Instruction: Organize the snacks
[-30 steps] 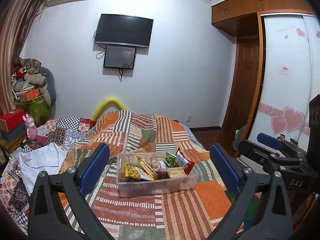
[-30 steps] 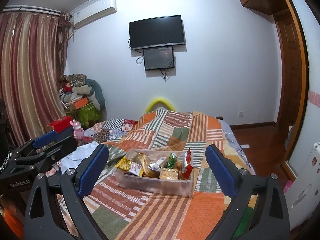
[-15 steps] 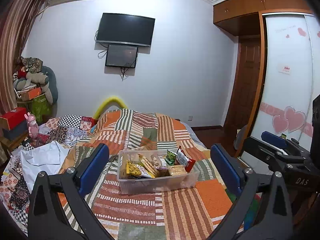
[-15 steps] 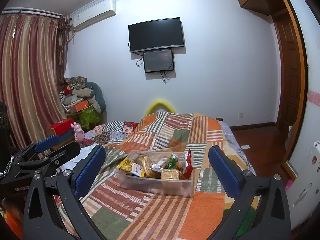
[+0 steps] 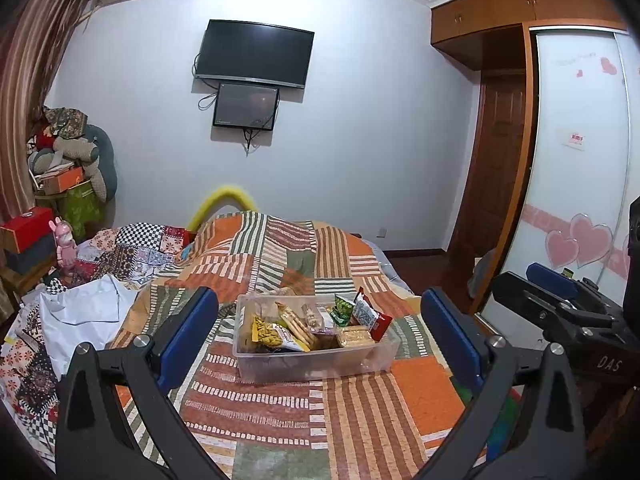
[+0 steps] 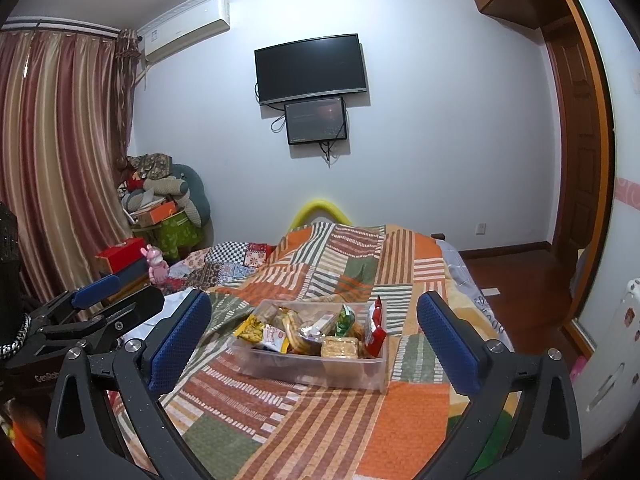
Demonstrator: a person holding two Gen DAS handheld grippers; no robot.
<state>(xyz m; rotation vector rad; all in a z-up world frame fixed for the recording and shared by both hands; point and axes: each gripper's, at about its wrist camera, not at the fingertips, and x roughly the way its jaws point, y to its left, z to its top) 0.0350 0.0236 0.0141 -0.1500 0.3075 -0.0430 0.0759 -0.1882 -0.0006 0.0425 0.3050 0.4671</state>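
Both claws hover over the near end of the bed (image 5: 360, 412), side by side, well short of the snacks. Left claw (image 5: 320, 332): jaws spread wide, nothing between the blue pads. Right claw (image 6: 314, 336): same, wide open and empty.

Mid-bed, on the patchwork quilt (image 6: 400, 408), sits a clear plastic bin (image 5: 316, 364). All visible snacks are inside it: yellow packet (image 5: 266, 330) at the left, biscuit sleeve (image 5: 294, 322) beside it, wrapped cracker block (image 5: 354, 336) at the near right, green pouch (image 5: 344, 308) and red packet (image 5: 374, 316) standing up at the far right. No loose snack shows on the quilt.

This fits either snacks already gathered, or a bin about to be sorted or emptied; the frames don't settle which.

For any pick from the bin:
- Come in from above, clear the near wall.
- The upright red and green packets give the cleanest edges; pinch the top seal, not the body.
- Biscuits and crackers crush easily, so close gently.
- Bin sits on soft bedding and likely tips or slides; the free claw can steady the rim.

Far end: rumpled bedding at left, wall with TV (image 6: 312, 68) behind.
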